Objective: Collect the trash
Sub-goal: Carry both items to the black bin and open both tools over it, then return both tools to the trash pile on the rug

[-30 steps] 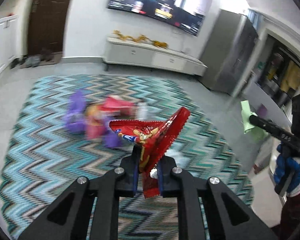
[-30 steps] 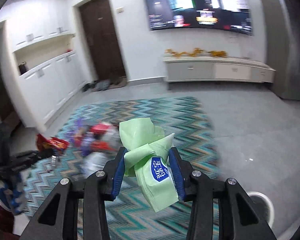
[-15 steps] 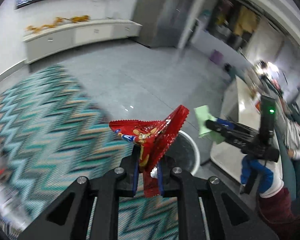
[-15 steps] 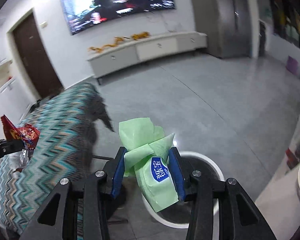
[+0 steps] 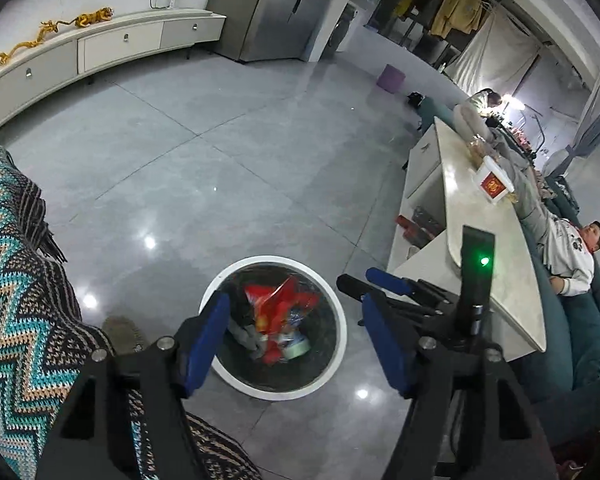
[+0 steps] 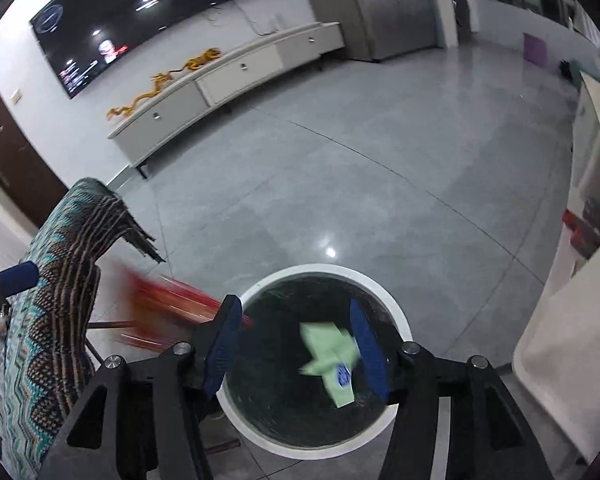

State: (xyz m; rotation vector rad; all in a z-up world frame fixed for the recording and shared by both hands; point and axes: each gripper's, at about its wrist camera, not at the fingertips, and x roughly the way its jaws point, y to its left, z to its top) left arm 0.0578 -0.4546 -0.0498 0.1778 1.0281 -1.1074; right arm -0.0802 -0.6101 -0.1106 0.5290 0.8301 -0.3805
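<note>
A round white-rimmed trash bin (image 5: pixel 342 320) stands on the grey floor, also in the right wrist view (image 6: pixel 402 316). My left gripper (image 5: pixel 296 344) is open above it; the red snack wrapper (image 5: pixel 278 306) lies inside the bin. My right gripper (image 6: pixel 296 344) is open over the bin; the green tissue pack (image 6: pixel 332 356) is falling between its fingers. A red blur (image 6: pixel 168 300) at the left is the wrapper dropping. The right gripper shows in the left wrist view (image 5: pixel 384 284).
A zigzag-patterned rug (image 5: pixel 16 300) lies left of the bin, also in the right wrist view (image 6: pixel 56 280). A white counter (image 5: pixel 496 264) stands to the right, with a person lying beyond it (image 5: pixel 568 248). A white TV cabinet (image 5: pixel 100 48) lines the far wall.
Both grippers swung from the rug to over the bin and opened. The red wrapper and the green pack were let go and dropped toward the bin.
</note>
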